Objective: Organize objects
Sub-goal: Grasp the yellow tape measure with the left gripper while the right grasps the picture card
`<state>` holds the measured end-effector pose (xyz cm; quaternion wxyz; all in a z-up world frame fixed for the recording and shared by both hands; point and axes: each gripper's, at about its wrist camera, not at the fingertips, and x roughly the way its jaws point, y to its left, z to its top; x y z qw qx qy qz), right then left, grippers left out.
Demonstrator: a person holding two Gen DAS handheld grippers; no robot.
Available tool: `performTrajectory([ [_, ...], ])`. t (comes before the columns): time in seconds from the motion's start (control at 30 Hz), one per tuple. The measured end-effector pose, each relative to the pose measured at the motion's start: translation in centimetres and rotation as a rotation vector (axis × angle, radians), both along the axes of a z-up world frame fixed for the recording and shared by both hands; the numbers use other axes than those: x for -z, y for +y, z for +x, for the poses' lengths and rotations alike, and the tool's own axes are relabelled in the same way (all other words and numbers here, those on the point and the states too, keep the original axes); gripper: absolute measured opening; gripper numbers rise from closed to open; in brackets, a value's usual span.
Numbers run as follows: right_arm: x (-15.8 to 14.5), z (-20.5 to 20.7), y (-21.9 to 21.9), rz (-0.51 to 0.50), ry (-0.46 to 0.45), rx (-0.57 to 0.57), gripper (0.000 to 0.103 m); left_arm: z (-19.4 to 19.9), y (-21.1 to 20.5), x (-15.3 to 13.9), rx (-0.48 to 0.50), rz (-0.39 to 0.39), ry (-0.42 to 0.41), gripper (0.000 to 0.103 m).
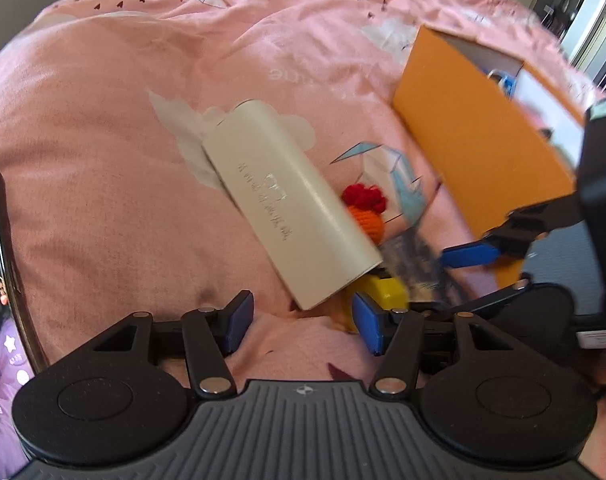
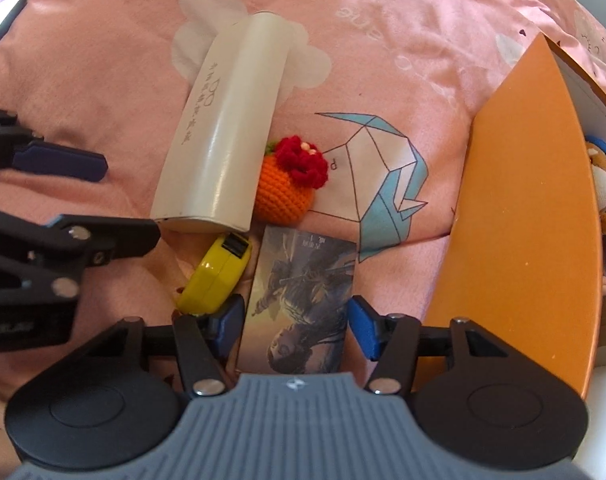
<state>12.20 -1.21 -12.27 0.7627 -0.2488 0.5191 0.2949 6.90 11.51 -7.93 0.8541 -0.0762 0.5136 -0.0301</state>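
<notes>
Right gripper (image 2: 295,322) hangs wide open astride the illustrated picture card (image 2: 299,300) on the pink bed quilt (image 2: 83,92); left gripper (image 1: 301,320), also spread and empty, hovers below the white cylindrical case (image 1: 287,204).

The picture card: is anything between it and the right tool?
No. The right tool is open with the picture card lying right between its fingers. The yellow tape measure sits just beside the card's left edge.

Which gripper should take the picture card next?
Right. The right gripper is open with the picture card lying directly between its fingers, beside the orange box. The left gripper is open too, but faces the white case.
</notes>
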Motion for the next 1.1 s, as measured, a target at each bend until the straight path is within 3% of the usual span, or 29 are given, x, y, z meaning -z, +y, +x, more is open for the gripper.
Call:
performTrajectory([
  [0.17, -0.4, -0.3, -0.5, 0.041, 0.011, -0.018, 0.058, 0.0, 0.5, 0.0, 0.016, -0.177, 0.016, 0.058],
  [0.37, -0.7, -0.1, -1.3, 0.136, 0.081, -0.013, 0.058, 0.9, 0.5, 1.0, -0.019, -0.246, 0.059, 0.058],
  [0.57, -0.6, -0.5, -1.2, 0.134, 0.070, -0.027, 0.058, 1.8, 0.3, 2.6, -0.063, -0.191, 0.121, 0.059],
  [0.83, -0.2, -0.3, -0.9, 0.117, 0.058, -0.048, 0.059, 2.8, -0.4, 4.3, -0.095, -0.222, 0.149, 0.062],
  [0.87, -0.2, -0.1, -0.9, 0.118, 0.061, -0.044, 0.059, 2.9, -0.4, 4.5, -0.099, -0.229, 0.152, 0.060],
  [1.03, -0.4, 0.3, -0.9, 0.134, 0.079, -0.022, 0.060, 2.3, 0.2, 4.3, -0.132, -0.221, 0.145, 0.030],
  [1.1, -0.4, 0.4, -0.9, 0.140, 0.086, -0.011, 0.060, 2.2, 0.3, 4.3, -0.134, -0.206, 0.146, 0.027],
])
